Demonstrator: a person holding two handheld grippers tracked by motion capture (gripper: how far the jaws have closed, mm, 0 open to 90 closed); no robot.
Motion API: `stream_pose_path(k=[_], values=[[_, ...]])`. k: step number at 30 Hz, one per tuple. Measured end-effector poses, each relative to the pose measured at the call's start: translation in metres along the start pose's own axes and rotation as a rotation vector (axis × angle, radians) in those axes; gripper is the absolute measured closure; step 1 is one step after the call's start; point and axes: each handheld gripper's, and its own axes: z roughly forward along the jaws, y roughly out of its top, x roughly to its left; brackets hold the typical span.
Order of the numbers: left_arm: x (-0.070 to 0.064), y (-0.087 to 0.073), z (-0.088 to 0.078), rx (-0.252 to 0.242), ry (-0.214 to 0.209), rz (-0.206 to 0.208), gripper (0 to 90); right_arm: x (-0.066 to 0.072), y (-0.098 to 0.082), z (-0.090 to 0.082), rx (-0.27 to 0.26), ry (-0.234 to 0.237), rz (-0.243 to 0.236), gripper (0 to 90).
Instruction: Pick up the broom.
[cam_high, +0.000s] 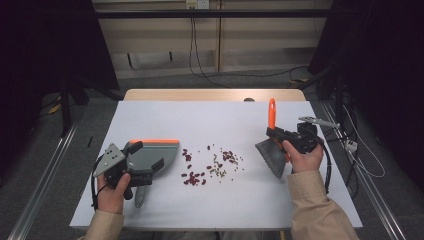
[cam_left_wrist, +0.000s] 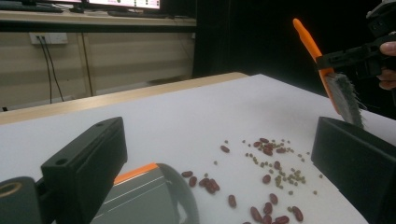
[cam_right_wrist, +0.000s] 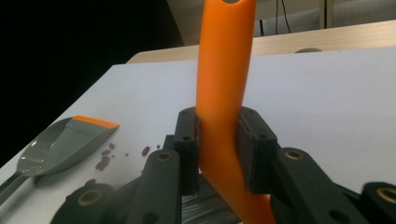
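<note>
High view: a white desk (cam_high: 220, 200) is standing in a dim room with cables along the far wall. The left claw (cam_high: 134, 167) is resting at the grey dustpan (cam_high: 152, 156); whether it is pinching the pan cannot be told here. The right claw (cam_high: 274, 134) is clamping the brush (cam_high: 271, 145), bristles hanging above the desk. Scattered beans (cam_high: 210, 165) are lying between the 2 tools.

Left gripper view: the 2 jaws are standing apart over the dustpan (cam_left_wrist: 140, 200), beans (cam_left_wrist: 271, 163) just beyond its lip. Risk: an unheld pan is likely sliding back under a sweep.

Right gripper view: both jaws are squeezing the orange handle (cam_right_wrist: 222, 93). Risk: a fast stroke is likely flinging beans past the dustpan (cam_right_wrist: 60, 147).
</note>
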Motion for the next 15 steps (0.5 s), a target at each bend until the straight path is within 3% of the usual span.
stream_pose_path(k=[15], values=[[-0.013,0.015,0.023,0.048,-0.052,0.004,3.4,0.023,0.005,0.006,-0.039,0.052,-0.040,72.0]])
